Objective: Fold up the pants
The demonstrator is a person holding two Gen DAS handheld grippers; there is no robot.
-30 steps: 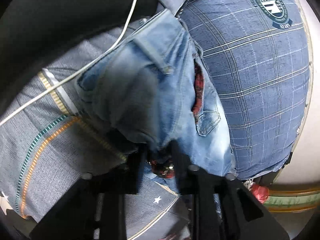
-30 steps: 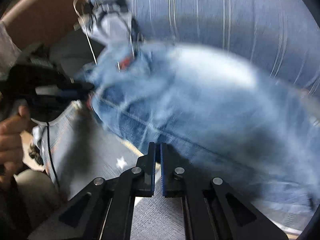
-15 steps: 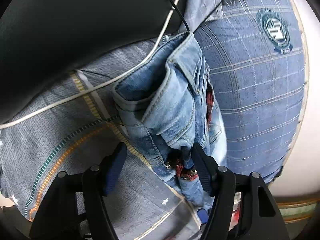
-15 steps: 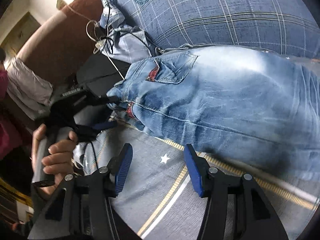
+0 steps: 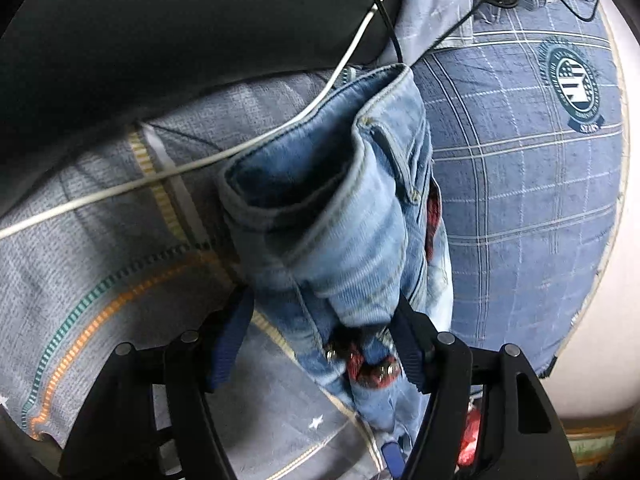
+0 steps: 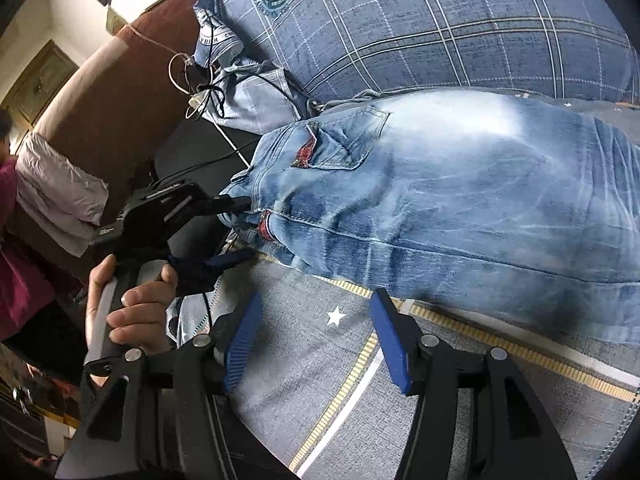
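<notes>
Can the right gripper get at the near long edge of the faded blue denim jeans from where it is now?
Probably yes. The right gripper has nothing between its opening jaws, and only bare grey star-print bedsheet lies between it and the faded blue denim jeans.

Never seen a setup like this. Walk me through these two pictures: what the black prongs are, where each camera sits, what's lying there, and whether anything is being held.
No robot here: a person holds a hand-operated two-finger gripper in each hand, and each carries a wide-angle camera looking forward along its fingers. That is why black prongs with blue pads fill the bottom of both pictures.

In the left camera's picture, the left gripper stands open, with the waist end of the jeans bunched between its fingers; the left pad is clear of the denim.

In the right camera's picture, the right gripper is empty, its jaws opening over the grey bedspread beside the jeans. The person's hand holding the left gripper shows at the left.

The jeans lie on the bedspread beside a blue plaid pillow, with loose cables nearby.
</notes>
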